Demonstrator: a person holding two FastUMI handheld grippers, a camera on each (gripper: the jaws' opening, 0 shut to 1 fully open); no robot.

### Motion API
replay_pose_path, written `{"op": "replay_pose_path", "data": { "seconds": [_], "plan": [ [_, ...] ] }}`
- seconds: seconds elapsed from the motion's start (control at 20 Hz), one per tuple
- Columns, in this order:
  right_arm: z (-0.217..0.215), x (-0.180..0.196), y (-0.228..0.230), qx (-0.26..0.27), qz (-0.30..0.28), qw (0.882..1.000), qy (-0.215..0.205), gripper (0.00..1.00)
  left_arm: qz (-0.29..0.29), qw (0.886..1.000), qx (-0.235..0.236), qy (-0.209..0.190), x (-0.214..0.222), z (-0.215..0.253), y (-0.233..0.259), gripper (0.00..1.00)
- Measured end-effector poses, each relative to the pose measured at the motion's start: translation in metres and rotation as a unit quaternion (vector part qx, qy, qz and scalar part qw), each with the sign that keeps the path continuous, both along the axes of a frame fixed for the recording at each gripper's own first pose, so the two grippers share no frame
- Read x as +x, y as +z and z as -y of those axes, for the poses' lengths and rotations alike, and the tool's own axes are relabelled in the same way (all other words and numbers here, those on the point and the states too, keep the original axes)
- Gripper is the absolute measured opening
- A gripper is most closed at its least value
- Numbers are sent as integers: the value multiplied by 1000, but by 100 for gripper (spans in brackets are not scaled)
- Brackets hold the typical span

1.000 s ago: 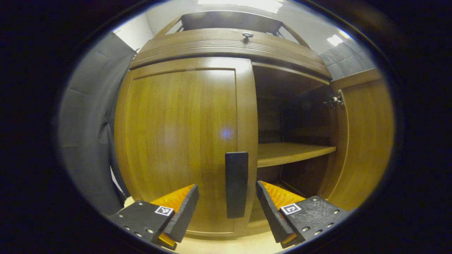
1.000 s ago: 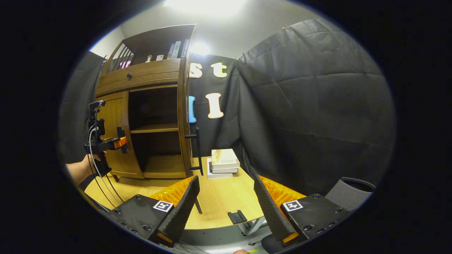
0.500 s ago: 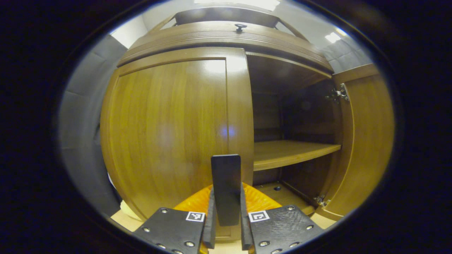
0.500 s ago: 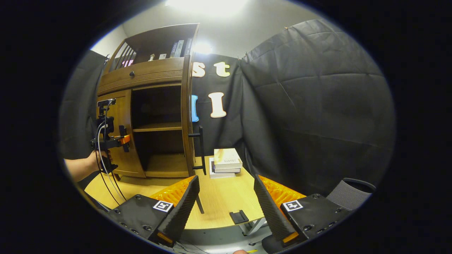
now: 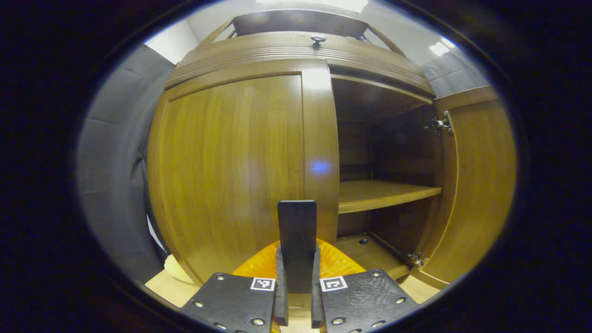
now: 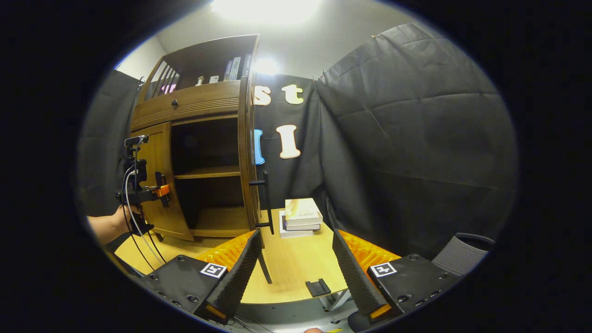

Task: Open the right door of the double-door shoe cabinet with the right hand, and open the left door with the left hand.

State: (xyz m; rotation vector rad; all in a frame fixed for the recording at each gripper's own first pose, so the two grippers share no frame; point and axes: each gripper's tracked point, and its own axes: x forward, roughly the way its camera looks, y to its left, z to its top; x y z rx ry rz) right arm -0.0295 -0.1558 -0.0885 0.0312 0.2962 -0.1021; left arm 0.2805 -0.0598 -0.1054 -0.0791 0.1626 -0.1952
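In the left gripper view, the left gripper (image 5: 296, 296) is at 6 o'clock, and its jaws are closed on the black handle (image 5: 297, 240) of the left door (image 5: 240, 166). The handle stands upright between the two jaws, and both press on its lower part; its upper end rises above them toward the centre. The left door fills the area from 9 o'clock to the centre and looks closed or nearly closed. At 3 o'clock the right door (image 5: 481, 185) is swung wide open, and the inner shelf (image 5: 384, 194) of the shoe cabinet (image 5: 296, 51) is visible between the two doors.

In the right gripper view, the right gripper (image 6: 296, 263) is at 6 o'clock with its jaws wide apart, and they hold nothing. The right door (image 6: 246, 157) stands edge-on at about 11 o'clock, well apart from these jaws. Its bar handle (image 6: 267, 201) points toward the camera. A stack of books (image 6: 301, 216) lies on the wooden surface (image 6: 296, 273) near the centre. At 9 o'clock a hand (image 6: 115, 222) holds the left gripper (image 6: 162, 185) at the left door (image 6: 155, 180).
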Motion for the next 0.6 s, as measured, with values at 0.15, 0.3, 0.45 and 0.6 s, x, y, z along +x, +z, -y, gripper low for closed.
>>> {"op": "replay_pose_path", "data": {
  "seconds": [0.15,0.3,0.45,0.6],
  "plan": [
    [-7,4,2,3,4,1000,14,93,1,1000,-2,2,-23,-11,3,25],
    [-17,8,2,7,7,1000,30,97,-2,1000,-5,4,-46,-25,5,23],
    [-28,15,1,9,9,999,48,93,-6,1000,-10,6,-66,-39,8,23],
    [-44,22,2,18,11,998,67,93,-7,1000,-13,13,-91,-52,7,23]
  ]
}}
